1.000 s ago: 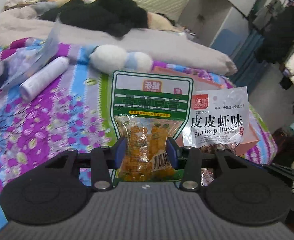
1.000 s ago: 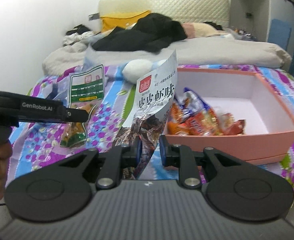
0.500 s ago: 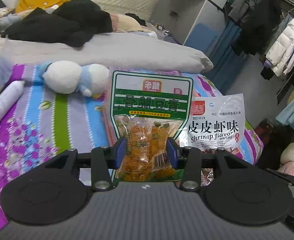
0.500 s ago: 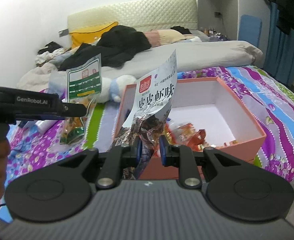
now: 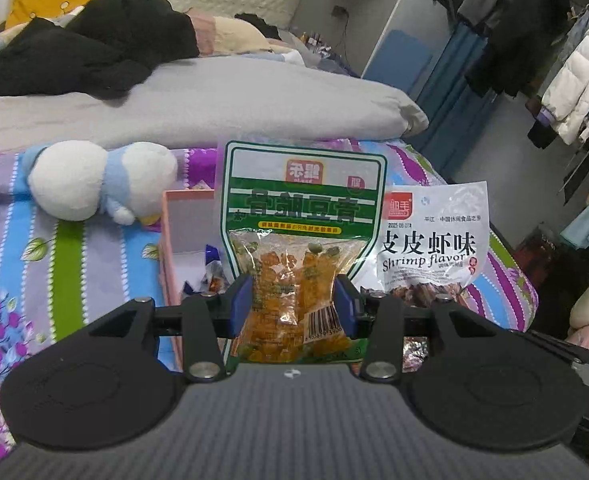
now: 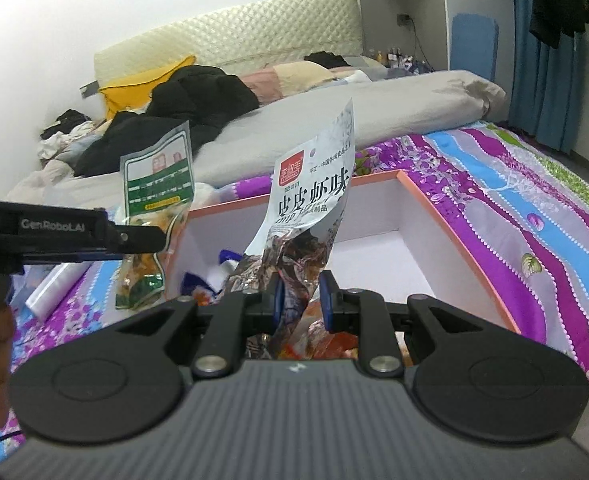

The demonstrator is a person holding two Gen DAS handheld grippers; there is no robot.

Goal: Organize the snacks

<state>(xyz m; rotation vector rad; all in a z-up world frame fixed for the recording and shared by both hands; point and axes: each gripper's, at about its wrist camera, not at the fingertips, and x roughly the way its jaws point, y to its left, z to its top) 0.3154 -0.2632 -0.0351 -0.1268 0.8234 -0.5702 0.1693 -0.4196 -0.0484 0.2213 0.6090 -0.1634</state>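
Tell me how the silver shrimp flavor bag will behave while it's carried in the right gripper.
Probably floppy: the shrimp bag twists and leans above the right gripper, which pinches it low. Likely light, since a narrow pinch holds it up. Its glossy film looks slippery, so it might slide if swung fast.

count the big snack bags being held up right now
2. The green-labelled clear bag of orange snacks sits in the left gripper; the white shrimp-flavour bag in the right gripper. Smaller packets in the pink box are partly hidden.
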